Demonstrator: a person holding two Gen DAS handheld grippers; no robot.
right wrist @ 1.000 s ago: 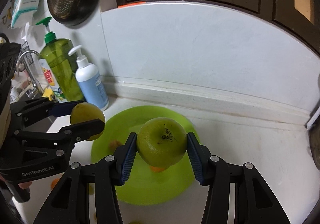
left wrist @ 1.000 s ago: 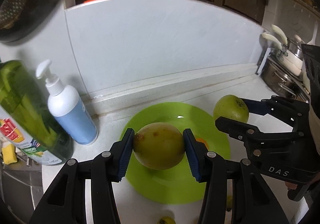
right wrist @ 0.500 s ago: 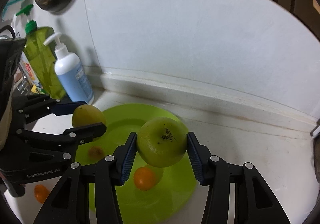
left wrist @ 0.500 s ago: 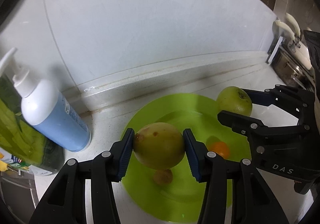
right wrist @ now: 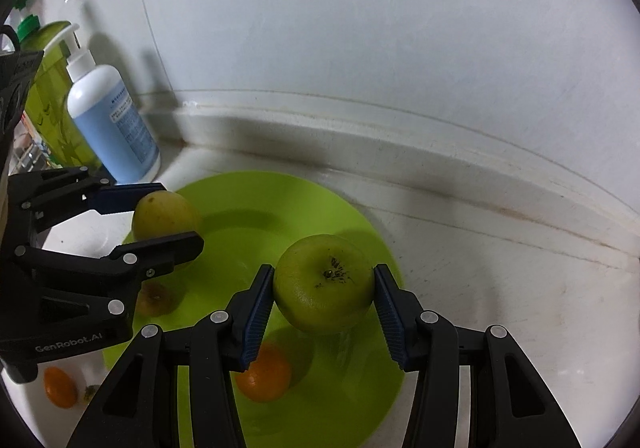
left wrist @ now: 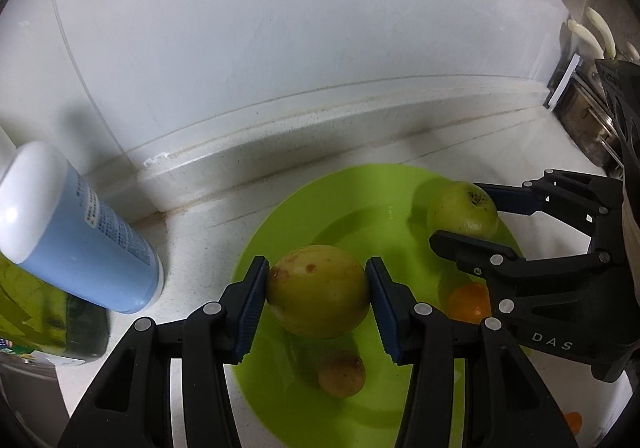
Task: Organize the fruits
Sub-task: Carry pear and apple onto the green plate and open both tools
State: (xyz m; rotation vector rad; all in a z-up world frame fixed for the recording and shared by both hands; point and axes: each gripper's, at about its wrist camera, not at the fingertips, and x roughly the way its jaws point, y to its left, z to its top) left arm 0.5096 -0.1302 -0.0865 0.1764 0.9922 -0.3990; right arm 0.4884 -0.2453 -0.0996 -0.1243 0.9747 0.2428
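Observation:
My left gripper is shut on a yellow-green spotted fruit and holds it low over the left part of a lime green plate. My right gripper is shut on a green apple over the plate's right part. On the plate lie a small orange and a small brownish fruit. From the right wrist view the left gripper and its fruit show at the left; from the left wrist view the right gripper and apple show at the right.
A blue pump bottle and a green soap bottle stand left of the plate by the white backsplash. A small orange lies on the counter off the plate's left edge. Metal pots stand at the far right.
Both grippers have moved down and forward toward the plate, each still holding its fruit. The fruits now hang lower and closer to the plate's surface.

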